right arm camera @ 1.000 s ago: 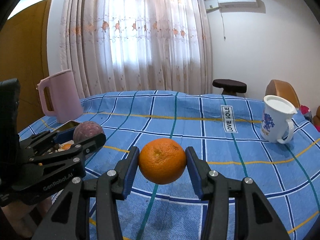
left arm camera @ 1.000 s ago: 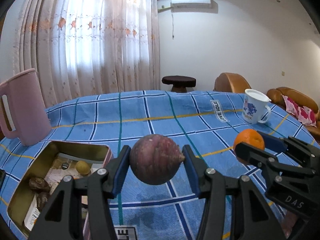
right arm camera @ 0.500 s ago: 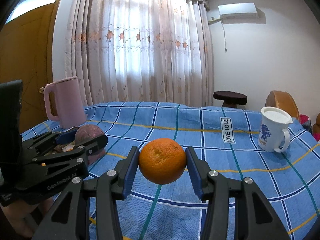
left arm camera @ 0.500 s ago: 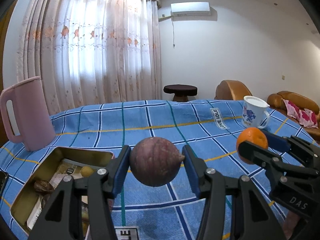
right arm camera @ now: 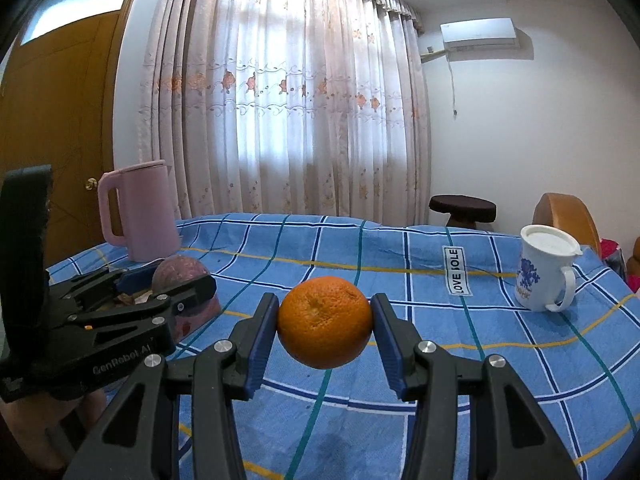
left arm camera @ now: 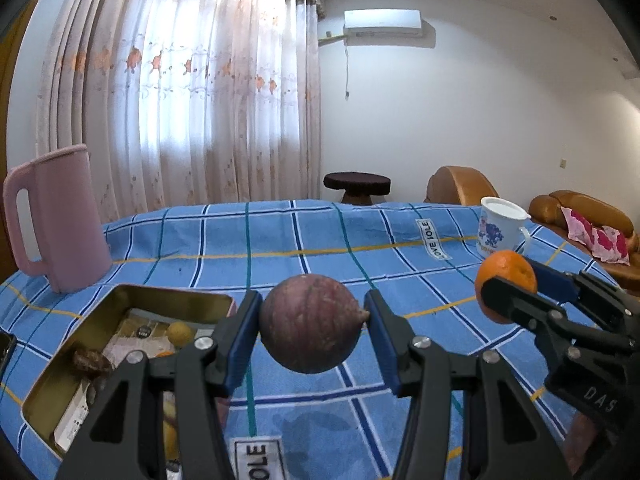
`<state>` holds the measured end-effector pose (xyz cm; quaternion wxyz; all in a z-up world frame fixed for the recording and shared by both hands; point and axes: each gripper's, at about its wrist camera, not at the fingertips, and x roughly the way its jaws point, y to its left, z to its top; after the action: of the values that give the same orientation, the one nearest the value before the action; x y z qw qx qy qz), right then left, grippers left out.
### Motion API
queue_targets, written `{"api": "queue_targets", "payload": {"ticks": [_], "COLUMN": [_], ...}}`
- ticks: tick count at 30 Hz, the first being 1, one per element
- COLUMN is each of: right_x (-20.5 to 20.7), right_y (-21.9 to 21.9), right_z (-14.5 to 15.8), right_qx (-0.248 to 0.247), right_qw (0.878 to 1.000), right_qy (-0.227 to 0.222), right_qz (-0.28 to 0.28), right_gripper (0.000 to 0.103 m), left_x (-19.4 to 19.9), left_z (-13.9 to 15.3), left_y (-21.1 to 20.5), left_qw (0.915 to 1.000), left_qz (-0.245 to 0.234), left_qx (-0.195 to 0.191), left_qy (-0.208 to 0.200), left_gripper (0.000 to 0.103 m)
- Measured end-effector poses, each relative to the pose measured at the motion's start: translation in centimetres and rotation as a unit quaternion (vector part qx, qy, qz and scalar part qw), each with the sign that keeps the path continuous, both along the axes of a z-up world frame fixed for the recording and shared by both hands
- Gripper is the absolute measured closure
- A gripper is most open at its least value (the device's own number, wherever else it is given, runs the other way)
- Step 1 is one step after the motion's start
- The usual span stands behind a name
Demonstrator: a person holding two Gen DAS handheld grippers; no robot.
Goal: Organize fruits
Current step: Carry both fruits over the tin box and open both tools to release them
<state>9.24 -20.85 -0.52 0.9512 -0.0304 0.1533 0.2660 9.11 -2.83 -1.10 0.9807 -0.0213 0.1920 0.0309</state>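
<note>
Two tools gripping fruit, left tool (left arm camera: 312, 326) on purple fruit (left arm camera: 310, 322), tin (left arm camera: 60, 364) partly hidden

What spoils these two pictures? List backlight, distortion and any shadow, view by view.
Left wrist view: the curtain is blown out by window backlight; fisheye bends the walls and darkens the corners; a soft shadow lies on the tablecloth under the purple fruit.
Right wrist view: same curtain glare, the door bows, and a faint shadow sits below the orange; both fruits are sharp.
</note>
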Motion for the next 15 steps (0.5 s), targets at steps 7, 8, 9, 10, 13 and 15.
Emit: {"api": "queue_targets", "payload": {"ticks": [7, 8, 9, 10, 13, 15], "right_x": [-0.9, -1.0, -1.1, -1.2, -1.1, -1.0], "right_y": [1.5, 1.8, 2.1, 2.5, 3.7, 4.5], "right_z": [0.1, 0.2, 0.3, 0.5, 1.3, 1.7], "right_qx": [-0.003, -0.002, -0.001, 0.0, 0.004, 0.005], "right_qw": [1.0, 1.0, 1.0, 0.999, 0.999, 0.998], "right_qy": [0.01, 0.011, 0.012, 0.014, 0.016, 0.016], "right_qz": [0.02, 0.024, 0.028, 0.034, 0.051, 0.062], "right_gripper": [0.054, 0.054, 0.054, 0.054, 0.054, 0.054], "left_x": [-1.4, -1.6, -1.8, -1.9, -2.4, -2.7], "left_z": [-0.2, -0.2, -0.2, -0.2, 0.1, 0.3], "left_y": [1.5, 1.7, 2.1, 2.3, 3.4, 4.4], "left_qw": [0.9999, 0.9999, 0.9998, 0.9998, 0.9997, 0.9995], "left_qz": [-0.003, -0.001, -0.001, 0.0, 0.006, 0.011], "left_qx": [-0.013, -0.013, -0.015, -0.018, -0.022, -0.027], "left_qy": [0.009, 0.009, 0.012, 0.013, 0.013, 0.013], "left_gripper": [0.049, 0.049, 0.049, 0.049, 0.049, 0.049]}}
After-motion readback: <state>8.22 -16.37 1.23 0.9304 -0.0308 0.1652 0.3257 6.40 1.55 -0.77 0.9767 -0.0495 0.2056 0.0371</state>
